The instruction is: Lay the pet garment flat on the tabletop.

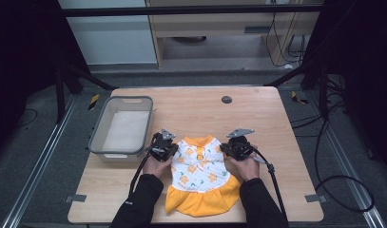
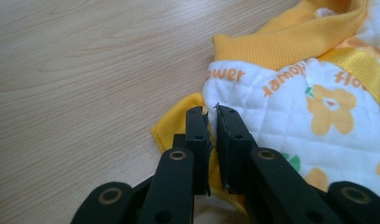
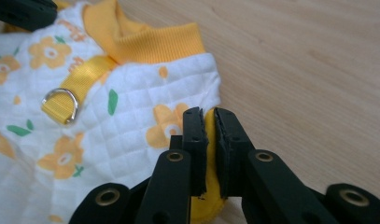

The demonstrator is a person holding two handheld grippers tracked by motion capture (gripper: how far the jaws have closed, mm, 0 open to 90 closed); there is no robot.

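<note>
A small pet dress (image 1: 200, 175) lies flat on the wooden table (image 1: 191, 107), white quilted with orange flowers, a yellow collar and a yellow skirt toward the person. My left gripper (image 1: 168, 148) sits at the dress's left sleeve; in the left gripper view its jaws (image 2: 212, 112) are shut on the yellow sleeve edge of the dress (image 2: 290, 93). My right gripper (image 1: 231, 148) is at the right sleeve, and its jaws (image 3: 209, 114) pinch the yellow sleeve trim of the dress (image 3: 131, 107). A yellow strap with a metal D-ring (image 3: 61, 105) lies on the back.
A grey plastic bin (image 1: 122, 126) stands on the table's left side, just beyond my left gripper. A dark round grommet (image 1: 226, 99) sits near the far edge. Bare wood lies to the right of the dress and behind it.
</note>
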